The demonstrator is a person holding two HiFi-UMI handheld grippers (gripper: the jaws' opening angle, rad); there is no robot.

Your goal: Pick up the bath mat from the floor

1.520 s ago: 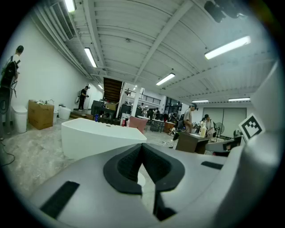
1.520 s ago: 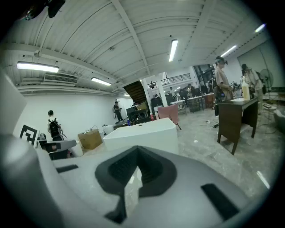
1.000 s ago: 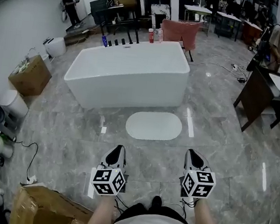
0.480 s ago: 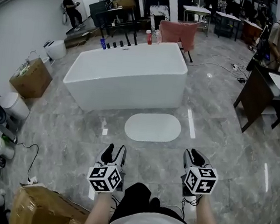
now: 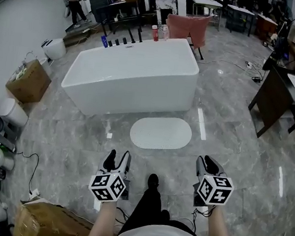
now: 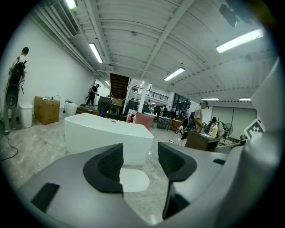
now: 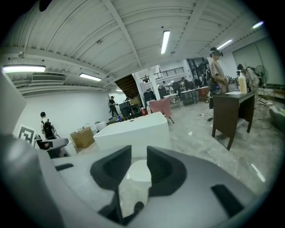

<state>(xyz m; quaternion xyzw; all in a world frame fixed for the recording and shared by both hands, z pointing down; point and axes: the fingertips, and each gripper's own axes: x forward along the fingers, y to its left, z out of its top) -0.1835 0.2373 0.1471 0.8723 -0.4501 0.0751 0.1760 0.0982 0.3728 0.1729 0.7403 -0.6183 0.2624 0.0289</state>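
Observation:
The bath mat [image 5: 160,133], a pale oval, lies flat on the grey marble floor in front of the white bathtub [image 5: 131,74]. Both grippers hang well short of it, at waist height. My left gripper [image 5: 117,156] has its jaws opening with nothing between them; in the left gripper view [image 6: 140,162] the mat [image 6: 133,180] shows through the gap, far off. My right gripper [image 5: 206,162] stands open a little and empty; the right gripper view [image 7: 139,164] also frames the mat [image 7: 141,171] between the jaws.
The person's dark leg and shoe [image 5: 153,181] step forward between the grippers. A cardboard box [image 5: 47,219] sits at the near left, another [image 5: 28,79] by the left wall. A dark desk [image 5: 280,102] stands at right with a person beside it. A pink chair [image 5: 188,30] stands behind the tub.
Both grippers went from shut to jaws apart. The person has stepped forward, a shoe now showing between the grippers, and the mat sits slightly nearer.

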